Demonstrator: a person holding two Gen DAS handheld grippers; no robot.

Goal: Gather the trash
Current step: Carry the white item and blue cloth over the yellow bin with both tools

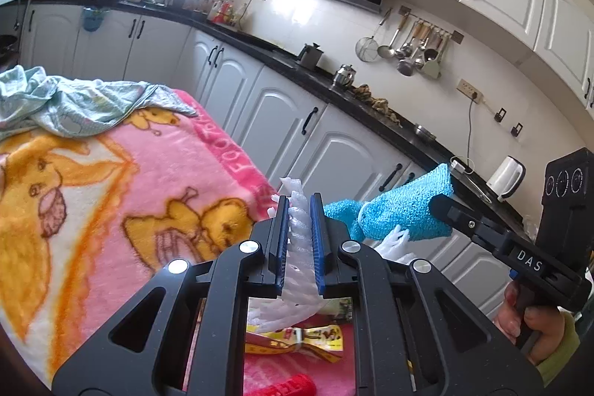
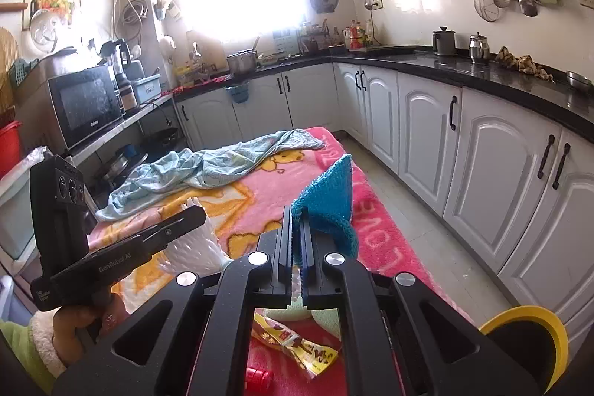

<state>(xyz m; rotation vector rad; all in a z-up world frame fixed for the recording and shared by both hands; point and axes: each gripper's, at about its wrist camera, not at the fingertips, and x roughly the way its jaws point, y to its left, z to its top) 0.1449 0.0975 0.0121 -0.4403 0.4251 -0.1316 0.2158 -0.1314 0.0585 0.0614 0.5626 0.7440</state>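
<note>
My left gripper (image 1: 299, 201) is shut on a white foam net (image 1: 297, 232), which sticks out above and below its blue pads. My right gripper (image 2: 297, 212) is shut on a blue knitted cloth (image 2: 330, 195) that stands up past the fingertips. Both are held above a pink cartoon blanket (image 1: 111, 173). The left wrist view shows the right gripper (image 1: 436, 205) at the right with the blue cloth (image 1: 401, 210). The right wrist view shows the left gripper (image 2: 200, 214) with the foam net (image 2: 196, 247). A yellow snack wrapper (image 2: 297, 347) and a red object (image 2: 258, 377) lie below.
A crumpled light blue sheet (image 2: 208, 166) lies on the far part of the blanket. White cabinets (image 2: 427, 136) under a black counter line the right side, with a floor strip between. A yellow-rimmed container (image 2: 527, 321) sits at the lower right. A microwave (image 2: 85, 102) stands left.
</note>
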